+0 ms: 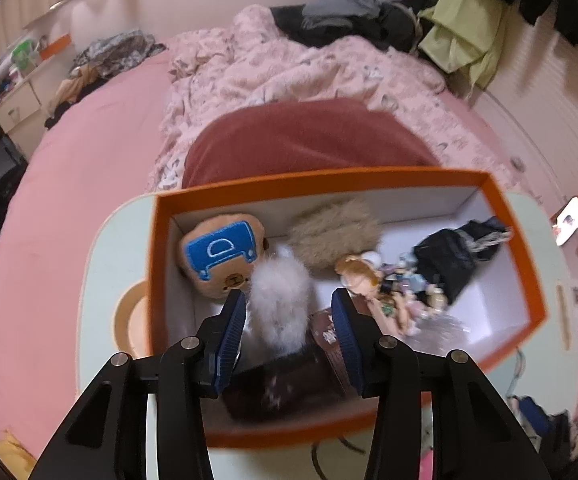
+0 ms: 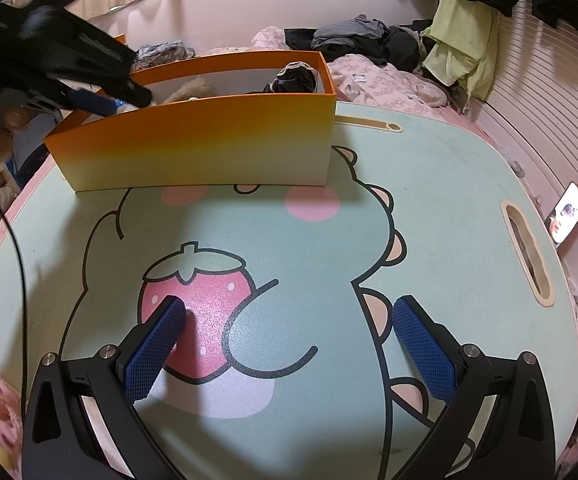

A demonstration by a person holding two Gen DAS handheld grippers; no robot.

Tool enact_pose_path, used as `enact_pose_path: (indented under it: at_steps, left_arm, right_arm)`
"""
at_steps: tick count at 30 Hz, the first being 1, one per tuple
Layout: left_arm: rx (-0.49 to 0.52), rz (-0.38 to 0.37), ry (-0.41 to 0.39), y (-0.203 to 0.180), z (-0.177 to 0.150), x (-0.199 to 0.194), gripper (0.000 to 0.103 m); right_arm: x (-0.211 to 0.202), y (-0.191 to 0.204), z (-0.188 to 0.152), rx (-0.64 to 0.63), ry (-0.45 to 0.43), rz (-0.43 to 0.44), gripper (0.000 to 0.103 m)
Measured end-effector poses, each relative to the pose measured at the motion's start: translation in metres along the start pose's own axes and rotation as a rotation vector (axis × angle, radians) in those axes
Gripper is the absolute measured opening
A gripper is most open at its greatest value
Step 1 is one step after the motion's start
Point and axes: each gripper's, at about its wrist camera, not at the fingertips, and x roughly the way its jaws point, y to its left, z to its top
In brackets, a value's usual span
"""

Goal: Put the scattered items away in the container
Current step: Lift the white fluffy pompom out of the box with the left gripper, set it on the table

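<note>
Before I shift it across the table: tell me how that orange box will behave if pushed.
The orange box looks like thin card with tall walls, so a high push may tip it; low down, it probably slides. Its load, mostly plush toys, seems light.

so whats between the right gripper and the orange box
Nothing: in the right wrist view only bare printed tabletop, with its strawberry cartoon, runs from the open right gripper to the orange box.
</note>
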Motion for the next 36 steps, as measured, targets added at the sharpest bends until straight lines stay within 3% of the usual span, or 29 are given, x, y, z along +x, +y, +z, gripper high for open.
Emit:
enact_pose_path:
  at_steps: [3,4,7,10,12,15,17,19,23,28,30,32,35,36]
  left_arm:
    - [0.061,0.123,-0.030,-0.009,-0.005,0.007,0.034]
    - [0.065,0.126,-0.038,-0.007,-0.004,0.005,0.022]
    - [0.016,-0.005,-0.061,0.007,-0.004,-0.014,0.021]
    - [-0.005,-0.013,-0.157,0.016,-0.002,-0.048,0.021]
    - [-0.030,-0.057,-0.223,0.024,-0.004,-0.080,0.021]
    - [-0.068,-0.140,-0.312,0.036,-0.020,-0.121,0.021]
    - [-0.066,-0.147,-0.358,0.033,-0.038,-0.135,0.022]
    - [-0.059,-0.148,-0.354,0.030,-0.064,-0.132,0.022]
    - [-0.083,-0.250,-0.292,0.022,-0.106,-0.101,0.022]
    - [-0.023,-0.191,-0.258,0.006,-0.122,-0.054,0.023]
    - [-0.037,-0.189,-0.274,0.007,-0.126,-0.046,0.035]
    - [-0.028,-0.176,-0.309,0.004,-0.130,-0.049,0.058]
    - [-0.027,-0.167,-0.458,-0.001,-0.149,-0.070,0.088]
    - [-0.031,-0.174,-0.491,-0.002,-0.154,-0.074,0.093]
  right_arm:
    - [0.000,0.001,0.000,0.000,0.000,-0.001,0.103]
    - [0.001,0.000,0.000,0.000,0.000,0.000,0.103]
    - [0.002,0.000,0.000,0.002,0.001,-0.002,0.103]
    - [0.002,0.002,0.000,0.003,0.000,-0.003,0.103]
    - [0.002,0.003,0.001,0.005,0.001,-0.007,0.103]
    - [0.002,0.004,0.000,0.010,0.000,-0.012,0.103]
    - [0.002,0.005,0.001,0.009,0.000,-0.012,0.103]
    - [0.002,0.006,0.001,0.009,0.000,-0.012,0.103]
    - [0.001,0.007,0.001,0.010,0.000,-0.013,0.103]
    - [0.001,0.008,0.001,0.011,0.001,-0.012,0.103]
    - [0.000,0.009,0.000,0.013,0.003,-0.019,0.103]
    - [0.000,0.010,0.000,0.014,0.002,-0.028,0.103]
    - [-0.001,0.010,0.000,0.018,0.004,-0.024,0.103]
    - [-0.001,0.010,-0.001,0.018,0.003,-0.025,0.103]
